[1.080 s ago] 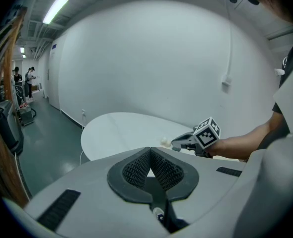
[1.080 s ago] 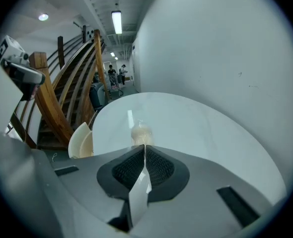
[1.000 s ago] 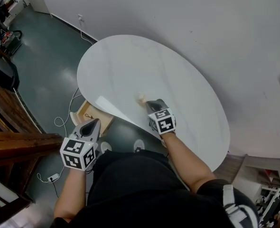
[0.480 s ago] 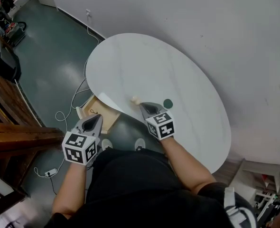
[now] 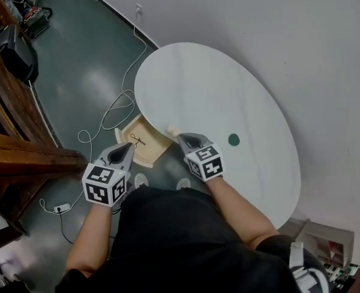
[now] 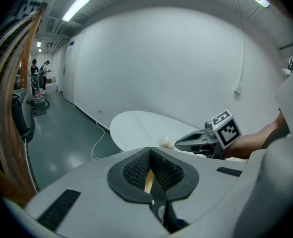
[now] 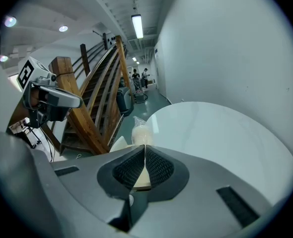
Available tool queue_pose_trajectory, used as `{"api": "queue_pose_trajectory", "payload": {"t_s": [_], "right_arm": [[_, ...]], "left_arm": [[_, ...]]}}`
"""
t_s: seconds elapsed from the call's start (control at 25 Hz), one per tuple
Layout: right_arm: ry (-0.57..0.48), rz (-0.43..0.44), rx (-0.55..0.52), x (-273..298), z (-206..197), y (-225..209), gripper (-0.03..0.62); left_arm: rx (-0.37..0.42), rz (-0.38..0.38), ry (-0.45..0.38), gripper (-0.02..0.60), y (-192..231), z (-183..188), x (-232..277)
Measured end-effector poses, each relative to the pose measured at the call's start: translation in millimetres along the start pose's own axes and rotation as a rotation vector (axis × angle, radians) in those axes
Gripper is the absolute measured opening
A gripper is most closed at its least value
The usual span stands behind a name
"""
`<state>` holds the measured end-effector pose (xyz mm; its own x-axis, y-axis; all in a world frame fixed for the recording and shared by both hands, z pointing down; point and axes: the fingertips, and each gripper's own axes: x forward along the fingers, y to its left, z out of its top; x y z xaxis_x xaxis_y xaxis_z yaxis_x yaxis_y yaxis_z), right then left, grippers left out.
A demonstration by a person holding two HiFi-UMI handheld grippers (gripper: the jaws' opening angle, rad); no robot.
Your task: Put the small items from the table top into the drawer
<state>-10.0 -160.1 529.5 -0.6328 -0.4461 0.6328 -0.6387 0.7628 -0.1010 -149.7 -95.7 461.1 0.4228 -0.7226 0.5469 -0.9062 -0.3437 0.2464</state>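
My right gripper (image 5: 181, 138) is shut on a small cream bag (image 5: 174, 131) at the near-left edge of the white oval table (image 5: 210, 84), right beside the open wooden drawer (image 5: 148, 162). In the right gripper view the bag (image 7: 141, 132) sticks out past the closed tips (image 7: 145, 148). A small dark wiry item (image 5: 136, 141) lies in the drawer. On the table top rests a small green disc (image 5: 233, 140). My left gripper (image 5: 124, 148) hovers just left of the drawer, shut and holding nothing (image 6: 150, 151). The left gripper view shows the right gripper (image 6: 179, 142) with the bag (image 6: 166, 143).
White cables (image 5: 116, 105) trail over the dark green floor left of the table, with a plug block (image 5: 61, 209) near my feet. A wooden staircase (image 5: 21, 151) stands at the left. The white wall runs behind the table.
My right gripper has carried the cream bag leftward to the table edge by the drawer, uncovering the green disc. The left gripper shifted slightly toward the drawer.
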Motion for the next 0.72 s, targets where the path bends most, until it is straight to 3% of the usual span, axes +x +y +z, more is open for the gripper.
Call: {"api": "queue_pose_trajectory", "payload": {"t_s": [0.36,0.72], "right_arm": [[0.116,0.097,-0.072,58,-11,50,0.014],[0.323,0.155,-0.178,135,-63,76,0.014]], "left_arm": [[-0.059,0.070,0.003,0.015,44,-21,-29],[-0.117,0.136,0.016,0.015,78,-53,-60]]}}
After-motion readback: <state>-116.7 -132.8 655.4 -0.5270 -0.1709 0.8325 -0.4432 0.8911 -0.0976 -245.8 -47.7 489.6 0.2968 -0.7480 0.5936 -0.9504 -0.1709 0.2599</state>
